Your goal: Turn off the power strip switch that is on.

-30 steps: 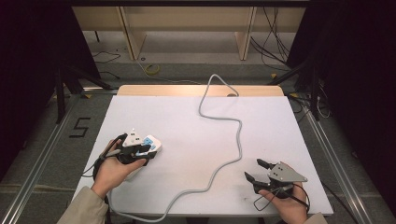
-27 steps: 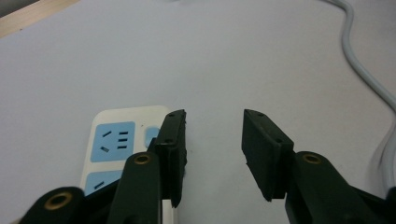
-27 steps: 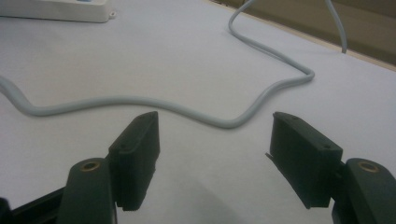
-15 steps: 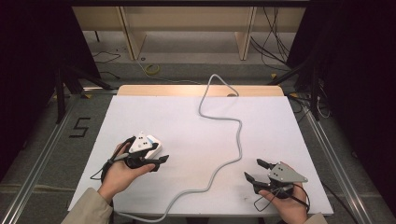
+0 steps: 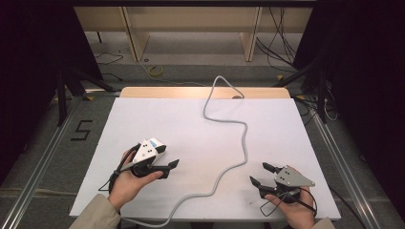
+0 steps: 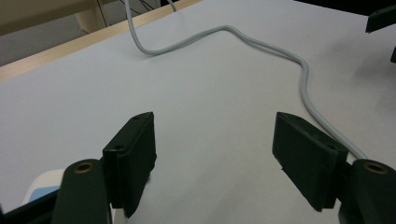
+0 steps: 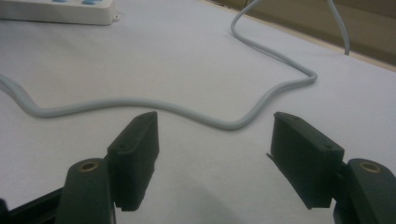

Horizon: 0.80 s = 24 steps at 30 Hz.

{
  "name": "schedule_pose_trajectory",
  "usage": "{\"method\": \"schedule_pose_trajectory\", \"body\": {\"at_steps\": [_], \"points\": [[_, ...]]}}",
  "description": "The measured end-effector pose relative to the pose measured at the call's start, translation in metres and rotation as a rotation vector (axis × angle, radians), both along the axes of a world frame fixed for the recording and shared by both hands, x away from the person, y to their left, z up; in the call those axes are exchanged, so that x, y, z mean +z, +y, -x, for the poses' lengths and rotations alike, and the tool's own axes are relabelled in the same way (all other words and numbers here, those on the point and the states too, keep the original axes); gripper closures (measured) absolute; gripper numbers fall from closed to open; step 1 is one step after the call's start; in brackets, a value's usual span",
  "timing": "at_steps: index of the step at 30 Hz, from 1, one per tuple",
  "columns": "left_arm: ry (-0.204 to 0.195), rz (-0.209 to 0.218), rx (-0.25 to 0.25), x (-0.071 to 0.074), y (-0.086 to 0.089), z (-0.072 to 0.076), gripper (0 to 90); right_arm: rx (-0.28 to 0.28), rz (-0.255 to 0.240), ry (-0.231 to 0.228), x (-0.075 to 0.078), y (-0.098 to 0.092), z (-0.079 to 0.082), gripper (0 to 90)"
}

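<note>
A grey cable (image 5: 245,138) snakes from the table's back edge to its front left. It ends near a white power strip with blue parts (image 5: 156,144), which lies partly under my left hand. My left gripper (image 5: 167,168) points right toward the cable, open and holding nothing. In the left gripper view the jaws stand wide apart (image 6: 215,154) with the cable (image 6: 303,79) ahead and the strip's corner (image 6: 39,189) at lower left. My right gripper (image 5: 261,174) rests near the front right edge, open and empty (image 7: 215,154), facing the cable (image 7: 140,103) and the strip (image 7: 56,11).
The white table (image 5: 286,124) has a wooden strip along its back edge (image 5: 162,92). Behind it stand wooden shelves (image 5: 191,28) with loose wires on the floor. A metal rail (image 5: 38,162) runs along the left side, and a "5" is marked on the floor (image 5: 82,130).
My left gripper has turned over the power strip so that its jaws now point right, toward the cable. The right gripper has stayed still.
</note>
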State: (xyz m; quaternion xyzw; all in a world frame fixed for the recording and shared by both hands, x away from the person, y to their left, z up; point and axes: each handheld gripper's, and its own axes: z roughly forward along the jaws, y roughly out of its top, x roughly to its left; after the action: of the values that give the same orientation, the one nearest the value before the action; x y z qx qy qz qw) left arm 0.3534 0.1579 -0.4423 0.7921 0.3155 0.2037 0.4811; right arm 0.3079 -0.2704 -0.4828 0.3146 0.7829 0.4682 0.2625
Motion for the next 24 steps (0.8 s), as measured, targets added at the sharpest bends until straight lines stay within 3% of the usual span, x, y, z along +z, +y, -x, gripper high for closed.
{"method": "schedule_pose_trajectory", "body": {"at_steps": [5,10,20,24], "points": [[-0.012,0.004,-0.006,-0.005,0.001,0.006,29.7,0.002,-0.002,0.001,0.000,0.000,0.000,33.1],[-0.022,-0.017,-0.008,-0.011,0.005,0.013,29.6,0.003,-0.004,0.001,0.000,0.000,0.000,33.0],[-0.015,-0.032,0.026,-0.028,0.016,0.032,29.6,0.005,-0.002,0.004,0.000,0.000,0.000,32.7],[-0.029,-0.042,0.037,-0.031,0.017,0.034,29.7,0.007,-0.003,0.003,0.000,0.000,0.000,32.5]]}}
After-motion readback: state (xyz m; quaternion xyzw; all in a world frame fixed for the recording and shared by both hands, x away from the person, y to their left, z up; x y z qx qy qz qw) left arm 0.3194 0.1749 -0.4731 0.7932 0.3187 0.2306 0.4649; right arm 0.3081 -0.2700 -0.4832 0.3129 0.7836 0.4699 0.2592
